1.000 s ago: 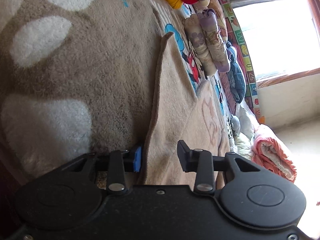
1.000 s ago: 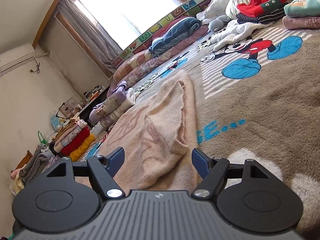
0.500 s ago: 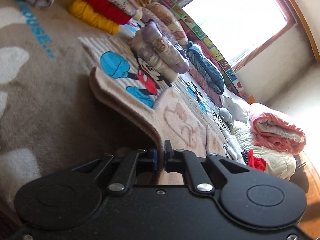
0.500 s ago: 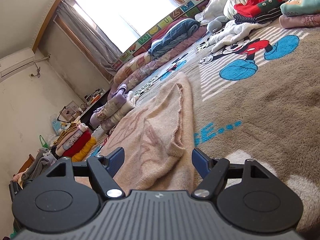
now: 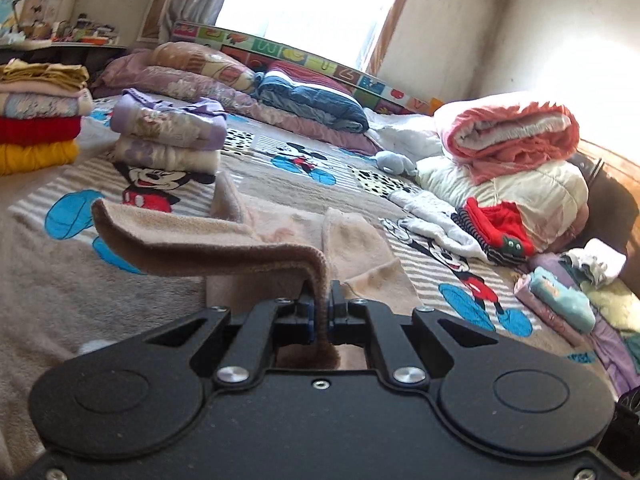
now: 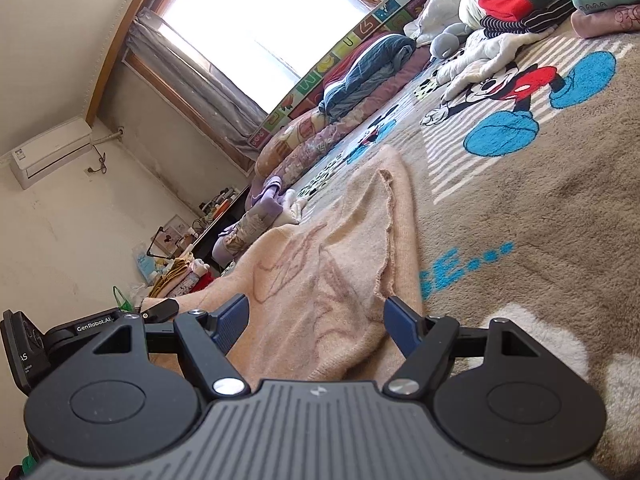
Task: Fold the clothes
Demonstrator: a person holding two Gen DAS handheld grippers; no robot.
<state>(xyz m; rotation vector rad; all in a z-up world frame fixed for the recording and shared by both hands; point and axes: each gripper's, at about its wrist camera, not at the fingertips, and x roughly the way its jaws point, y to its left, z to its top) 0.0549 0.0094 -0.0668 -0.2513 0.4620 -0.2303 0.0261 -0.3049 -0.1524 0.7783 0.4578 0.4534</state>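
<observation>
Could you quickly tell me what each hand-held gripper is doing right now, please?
Left hand-held gripper: shut on the beige garment's lifted edge.
Right hand-held gripper: open, holding nothing; the garment lies between its fingers.

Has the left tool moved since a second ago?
Yes. The left tool, shut on the beige fuzzy garment's edge, has risen off the brown Mickey Mouse blanket and rolled level, lifting that edge.
</observation>
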